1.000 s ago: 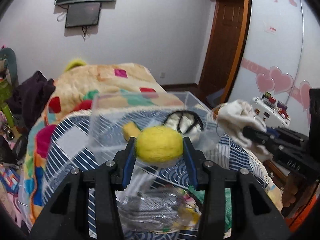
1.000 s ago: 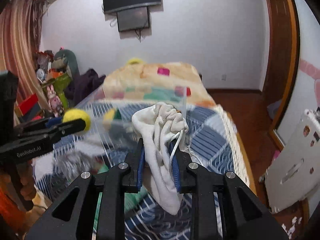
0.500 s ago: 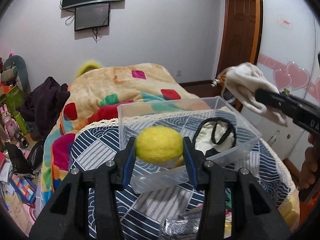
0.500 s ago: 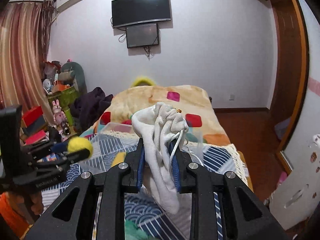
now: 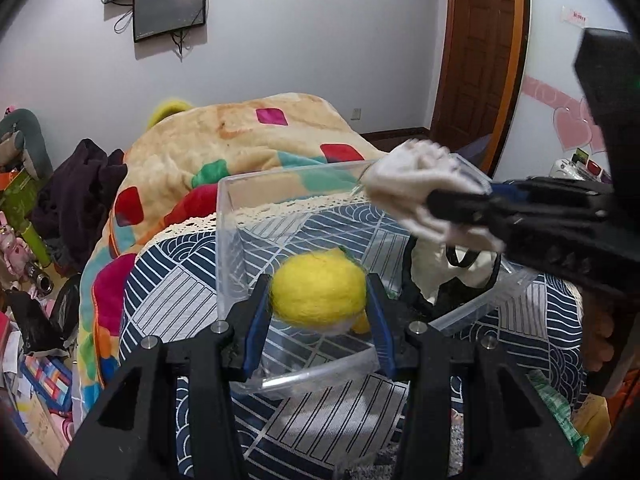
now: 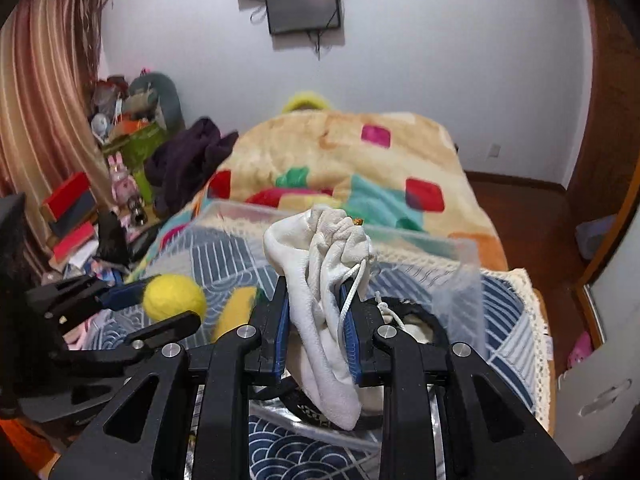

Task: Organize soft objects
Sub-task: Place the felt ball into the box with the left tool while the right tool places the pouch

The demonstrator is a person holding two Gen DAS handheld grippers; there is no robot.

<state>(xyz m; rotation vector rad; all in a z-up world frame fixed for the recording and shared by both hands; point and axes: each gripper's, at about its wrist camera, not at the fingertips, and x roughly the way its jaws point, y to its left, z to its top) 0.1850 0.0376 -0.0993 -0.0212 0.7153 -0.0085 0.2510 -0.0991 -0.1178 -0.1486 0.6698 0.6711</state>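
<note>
My left gripper (image 5: pixel 318 300) is shut on a fuzzy yellow ball (image 5: pixel 318 294) and holds it over the near part of a clear plastic bin (image 5: pixel 228 216) on the bed. My right gripper (image 6: pixel 316 300) is shut on a white drawstring pouch (image 6: pixel 324 280) and holds it above the bin's right side; the pouch also shows in the left wrist view (image 5: pixel 420 188). In the bin lie a cream item with black straps (image 5: pixel 452 264) and another yellow piece (image 6: pixel 236 312). The yellow ball also shows in the right wrist view (image 6: pixel 174 298).
The bin stands on a blue and white patterned cover (image 5: pixel 172 300). A colourful blanket (image 5: pixel 240 140) is heaped behind it. Dark clothes (image 5: pixel 76 192) and clutter lie at the left. A wooden door (image 5: pixel 480 52) is at the back right.
Both grippers have moved forward and down over the bin. The yellow ball now hangs inside the bin's near rim, and the pouch has dropped closer to the bin's right side.
</note>
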